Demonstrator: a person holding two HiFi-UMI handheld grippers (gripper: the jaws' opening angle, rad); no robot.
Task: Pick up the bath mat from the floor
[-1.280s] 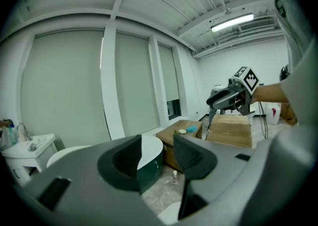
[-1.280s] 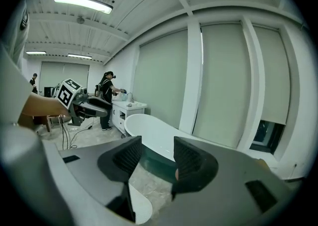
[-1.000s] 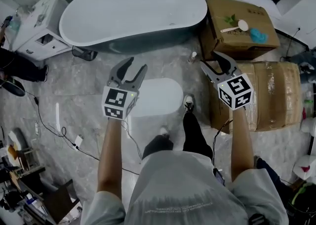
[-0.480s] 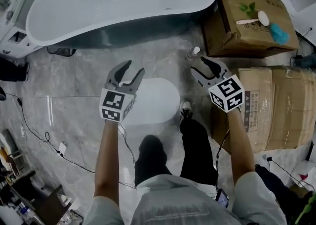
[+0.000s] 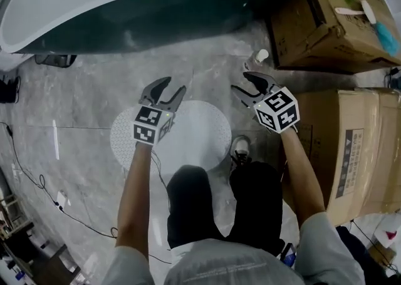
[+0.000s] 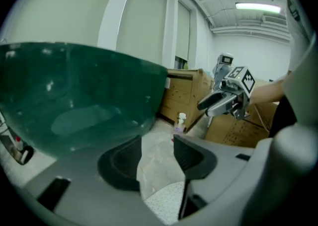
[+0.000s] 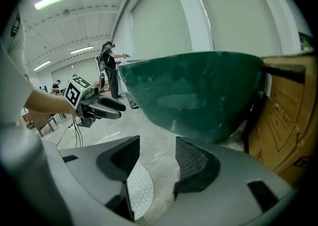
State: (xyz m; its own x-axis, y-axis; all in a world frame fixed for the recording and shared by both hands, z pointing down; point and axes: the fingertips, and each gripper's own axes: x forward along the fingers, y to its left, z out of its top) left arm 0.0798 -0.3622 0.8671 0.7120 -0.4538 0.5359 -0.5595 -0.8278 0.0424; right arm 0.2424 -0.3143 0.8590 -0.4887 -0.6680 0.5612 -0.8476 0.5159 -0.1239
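Observation:
The bath mat (image 5: 194,133) is a white dotted oval lying flat on the marble floor in front of the tub. My left gripper (image 5: 168,87) hovers over the mat's left half, open and empty; the mat's edge (image 6: 166,201) shows below its jaws. My right gripper (image 5: 242,82) hangs just past the mat's right end, near a small bottle (image 5: 258,58). Its jaws have just been opening, with nothing between them. In the right gripper view the mat's rim (image 7: 138,190) lies under the left jaw. Each gripper view shows the other gripper.
A dark green bathtub (image 5: 125,8) with a white rim spans the back. Cardboard boxes (image 5: 351,133) are stacked at the right. The person's shoe (image 5: 240,148) rests at the mat's right edge, knees over its near side. Cables (image 5: 37,177) trail across the floor at left.
Both grippers have come down toward the floor as the person crouched. The mat and tub now look larger and closer. The right jaws stand a little wider.

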